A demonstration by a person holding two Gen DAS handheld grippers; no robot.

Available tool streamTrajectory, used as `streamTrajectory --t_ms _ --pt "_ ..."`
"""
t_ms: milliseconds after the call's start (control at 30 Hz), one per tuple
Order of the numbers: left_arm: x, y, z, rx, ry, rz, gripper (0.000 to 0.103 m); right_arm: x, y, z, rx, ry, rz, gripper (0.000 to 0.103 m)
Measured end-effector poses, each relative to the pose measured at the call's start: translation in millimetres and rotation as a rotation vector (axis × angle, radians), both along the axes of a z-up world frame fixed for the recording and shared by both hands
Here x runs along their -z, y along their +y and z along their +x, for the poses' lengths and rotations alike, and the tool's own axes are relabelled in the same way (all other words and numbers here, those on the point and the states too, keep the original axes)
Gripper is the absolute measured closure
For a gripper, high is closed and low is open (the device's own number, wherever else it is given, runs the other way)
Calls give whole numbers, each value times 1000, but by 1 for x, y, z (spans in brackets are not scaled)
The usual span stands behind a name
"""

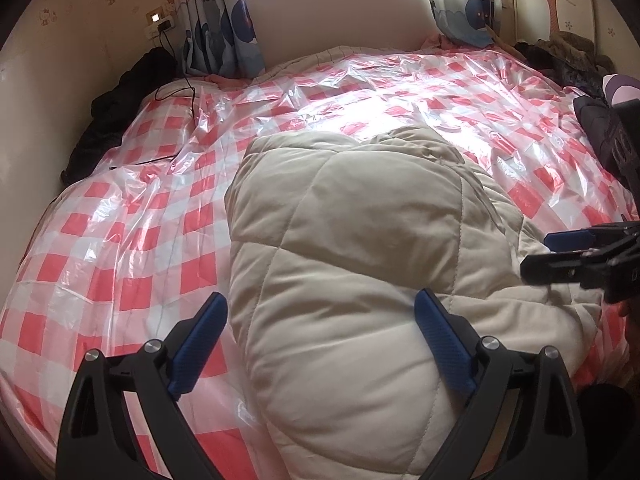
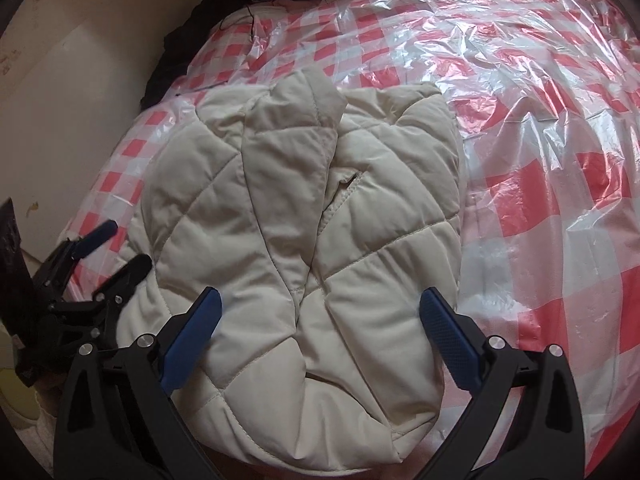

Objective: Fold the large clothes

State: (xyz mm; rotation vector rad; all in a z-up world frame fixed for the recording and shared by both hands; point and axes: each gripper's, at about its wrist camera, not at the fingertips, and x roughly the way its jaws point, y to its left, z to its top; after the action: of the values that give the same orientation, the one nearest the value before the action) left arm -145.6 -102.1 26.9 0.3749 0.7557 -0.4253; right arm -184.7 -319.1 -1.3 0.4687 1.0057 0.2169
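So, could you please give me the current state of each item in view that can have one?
Left hand-held gripper: open, holding nothing, above the coat.
Right hand-held gripper: open, holding nothing, above the coat.
Quilted beige coat: folded into a compact bundle, one sleeve laid across the top, resting on the sheet.
Checked plastic sheet: spread over the bed, crinkled.
Curtains: drawn apart.

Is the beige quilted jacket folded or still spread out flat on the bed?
Folded. The quilted jacket lies as a compact bundle on the checked plastic sheet, one sleeve laid over its middle. Both grippers are open and hold nothing.
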Motion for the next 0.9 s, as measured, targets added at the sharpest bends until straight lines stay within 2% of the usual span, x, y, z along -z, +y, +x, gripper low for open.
streamTrajectory --t_ms 100,200,233,267,400,433,467,533,633,700,800,867,900 --pt "-1 -1 1 0 3 -4 12 -6 -16 -1 75 -34 12 7" --pt "-3 1 2 11 17 -18 12 15 -16 7 46 62 -7 7" --pt "-7 5 5 21 43 -53 12 21 -15 6 32 71 8 7" --pt "-11 14 11 21 98 -121 12 22 -18 4 45 58 30 7" --pt "-13 72 59 -68 386 -496 12 9 -50 -5 147 -25 145 7" --pt "-10 83 69 -98 421 -550 11 9 -58 -4 163 -23 169 7" --pt "-9 92 79 -141 426 -564 7 9 -66 -1 176 -19 183 7" --pt "-2 97 94 -176 439 -554 7 15 -81 6 207 7 210 7" --pt "18 97 114 -197 532 -555 8 34 -91 20 194 73 339 7" --pt "32 93 123 -214 576 -548 7 42 -88 26 176 109 379 7" --pt "48 90 128 -195 685 -636 7 54 -68 37 59 159 478 7" --pt "54 81 127 -157 738 -657 7 51 -57 38 45 166 387 7" --pt "53 76 125 -147 730 -641 7 49 -56 39 43 158 382 7"
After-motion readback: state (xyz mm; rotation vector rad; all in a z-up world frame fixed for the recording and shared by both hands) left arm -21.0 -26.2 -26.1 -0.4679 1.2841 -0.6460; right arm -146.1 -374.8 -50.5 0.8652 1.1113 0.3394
